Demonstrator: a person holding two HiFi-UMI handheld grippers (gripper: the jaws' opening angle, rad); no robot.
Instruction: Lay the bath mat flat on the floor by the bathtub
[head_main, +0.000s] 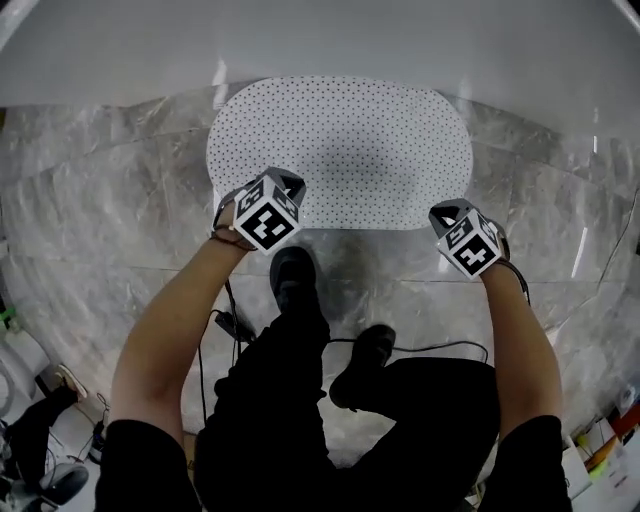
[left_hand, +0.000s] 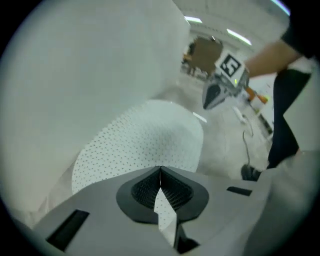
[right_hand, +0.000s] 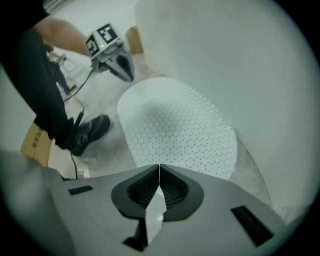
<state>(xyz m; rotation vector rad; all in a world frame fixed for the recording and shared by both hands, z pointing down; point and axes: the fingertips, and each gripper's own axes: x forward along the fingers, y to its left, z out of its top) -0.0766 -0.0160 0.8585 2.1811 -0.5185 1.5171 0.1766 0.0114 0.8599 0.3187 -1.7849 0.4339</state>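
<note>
The white dotted bath mat (head_main: 340, 150) lies spread on the marble floor (head_main: 100, 220), its far edge against the white bathtub wall (head_main: 320, 40). My left gripper (head_main: 285, 188) is at the mat's near left corner and my right gripper (head_main: 448, 212) at its near right corner. In the left gripper view the jaws (left_hand: 160, 172) are shut, with a fold of the mat's edge (left_hand: 164, 210) pinched between the pads. The right gripper view shows the same: jaws (right_hand: 159, 170) shut on a strip of mat (right_hand: 154, 210). The rest of the mat (right_hand: 180, 125) stretches ahead.
The person's black shoes (head_main: 292, 275) (head_main: 362, 360) stand just behind the mat's near edge, with a black cable (head_main: 430, 348) trailing on the floor. A cardboard box (right_hand: 37, 142) and small clutter (head_main: 40, 400) lie farther back at the sides.
</note>
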